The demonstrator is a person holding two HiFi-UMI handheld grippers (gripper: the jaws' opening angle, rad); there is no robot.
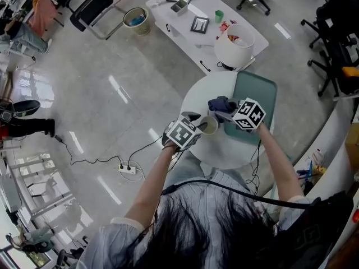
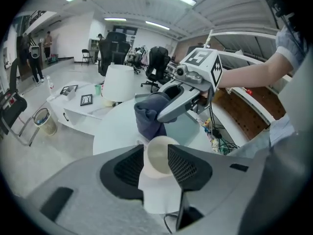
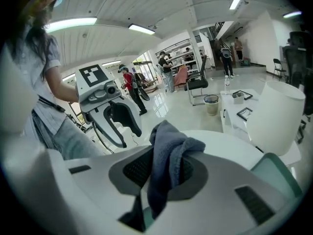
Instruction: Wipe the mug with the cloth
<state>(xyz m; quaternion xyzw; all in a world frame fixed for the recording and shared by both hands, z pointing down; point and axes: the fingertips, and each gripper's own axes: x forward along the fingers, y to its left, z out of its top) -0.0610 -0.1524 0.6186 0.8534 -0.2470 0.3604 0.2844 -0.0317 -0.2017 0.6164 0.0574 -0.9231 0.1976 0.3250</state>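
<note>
A cream mug [image 1: 208,126] [image 2: 157,151] stands on the round white table [image 1: 199,97], mouth up. My left gripper [image 1: 197,129] [image 2: 155,163] is around it with its jaws set wide. The dark pads lie close beside the mug's sides and I see no clear press on it. My right gripper [image 1: 229,111] [image 3: 164,155] is shut on a dark blue cloth [image 1: 220,105] [image 3: 168,151], which bunches above the jaws and hangs down between them. In the left gripper view the cloth [image 2: 149,116] hangs just behind the mug, apart from it.
A teal tray [image 1: 263,94] lies on the table's right side. A white lampshade-like cylinder [image 1: 234,45] stands at the far edge. Beyond is a long white table [image 1: 185,24] with picture frames, a bin [image 1: 136,20] and office chairs. A power strip [image 1: 128,170] lies on the floor.
</note>
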